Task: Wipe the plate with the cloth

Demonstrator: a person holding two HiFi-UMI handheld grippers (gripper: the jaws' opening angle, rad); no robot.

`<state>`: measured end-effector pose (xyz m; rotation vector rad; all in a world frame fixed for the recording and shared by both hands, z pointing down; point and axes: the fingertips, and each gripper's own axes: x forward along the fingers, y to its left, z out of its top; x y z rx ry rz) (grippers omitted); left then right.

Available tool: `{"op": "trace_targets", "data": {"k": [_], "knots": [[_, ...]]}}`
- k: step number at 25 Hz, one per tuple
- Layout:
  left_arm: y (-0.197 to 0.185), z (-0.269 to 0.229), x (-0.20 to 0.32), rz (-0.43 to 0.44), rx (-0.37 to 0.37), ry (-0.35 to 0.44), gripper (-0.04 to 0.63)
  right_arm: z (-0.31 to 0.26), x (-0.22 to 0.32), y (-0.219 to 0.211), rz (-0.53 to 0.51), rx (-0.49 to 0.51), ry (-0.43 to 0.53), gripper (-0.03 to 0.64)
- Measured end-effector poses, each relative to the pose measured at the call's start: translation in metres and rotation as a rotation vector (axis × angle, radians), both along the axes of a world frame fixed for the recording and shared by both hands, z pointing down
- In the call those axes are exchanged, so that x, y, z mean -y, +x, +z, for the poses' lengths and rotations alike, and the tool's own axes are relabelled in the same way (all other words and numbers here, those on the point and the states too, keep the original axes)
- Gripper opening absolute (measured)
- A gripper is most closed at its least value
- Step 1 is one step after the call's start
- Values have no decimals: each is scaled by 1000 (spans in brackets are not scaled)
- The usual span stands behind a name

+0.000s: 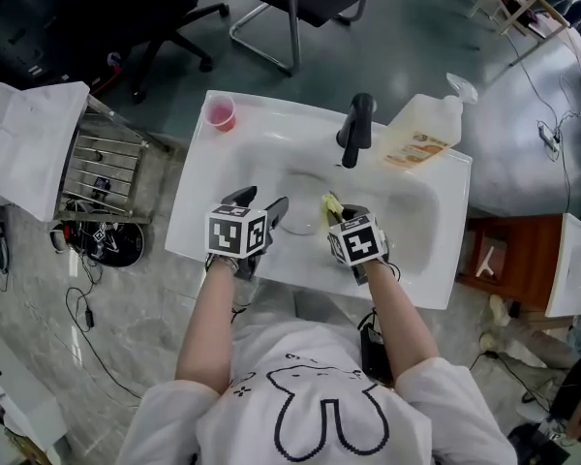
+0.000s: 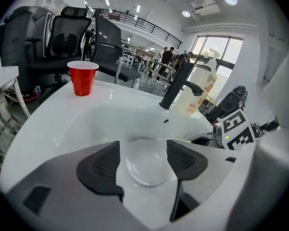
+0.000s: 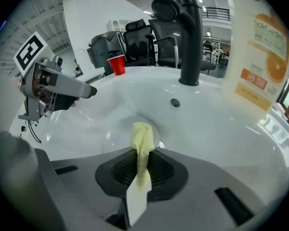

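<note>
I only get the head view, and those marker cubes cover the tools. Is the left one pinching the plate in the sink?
Observer: No. In the left gripper view, the left gripper has its jaws apart. The plate shows in the gap between them, lying in the sink, not clamped.
Operator: And the yellow scrap by the right tool?
Observer: That is the cloth. The right gripper view shows the right gripper shut on it, with a twisted end sticking out past the pads over the basin.
</note>
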<state>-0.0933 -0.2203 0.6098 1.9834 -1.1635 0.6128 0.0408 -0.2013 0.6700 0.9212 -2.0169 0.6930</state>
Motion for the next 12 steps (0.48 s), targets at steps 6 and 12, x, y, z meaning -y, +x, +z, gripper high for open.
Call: {"op": "trace_targets", "data": {"k": [6,12], "knots": [[3,28,1,99,-40,-143,273,27,1,-6,-50,-86,-61,48],[5,54,10,83,-104,-252,273,49,-1,-2,-92,-148,-118,48]]}}
